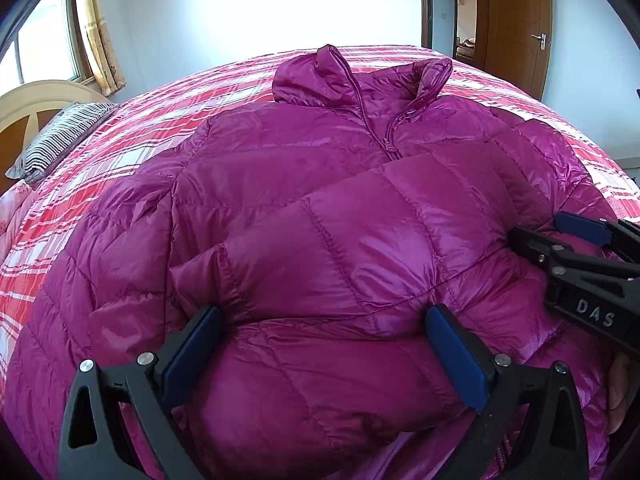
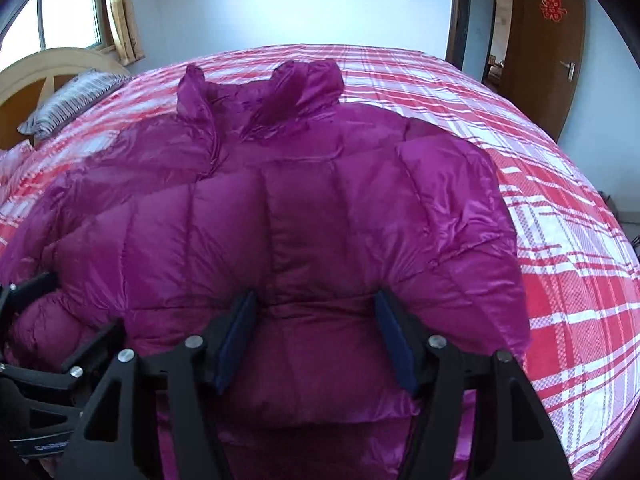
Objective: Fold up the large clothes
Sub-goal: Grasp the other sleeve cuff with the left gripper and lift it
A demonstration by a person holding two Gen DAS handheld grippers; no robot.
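Observation:
A shiny magenta puffer jacket (image 1: 320, 220) lies front up on the bed, collar at the far side and zip part open. One sleeve is folded across its chest. My left gripper (image 1: 323, 314) sits at the near hem, its blue pads pressing a thick roll of the jacket from both sides. My right gripper (image 2: 315, 298) stands beside it on the right (image 1: 538, 226). Its jaws are spread, with the folded side of the jacket (image 2: 280, 220) bulging between the pads. In the right wrist view the left gripper (image 2: 80, 302) shows at the lower left around a puffy fold.
The bed carries a red and white plaid sheet (image 1: 160, 128) that stretches far to the right (image 2: 540, 200). A striped pillow (image 1: 60, 140) and a cream headboard (image 1: 32, 100) are at the left. A brown door (image 1: 516, 20) stands at the back right.

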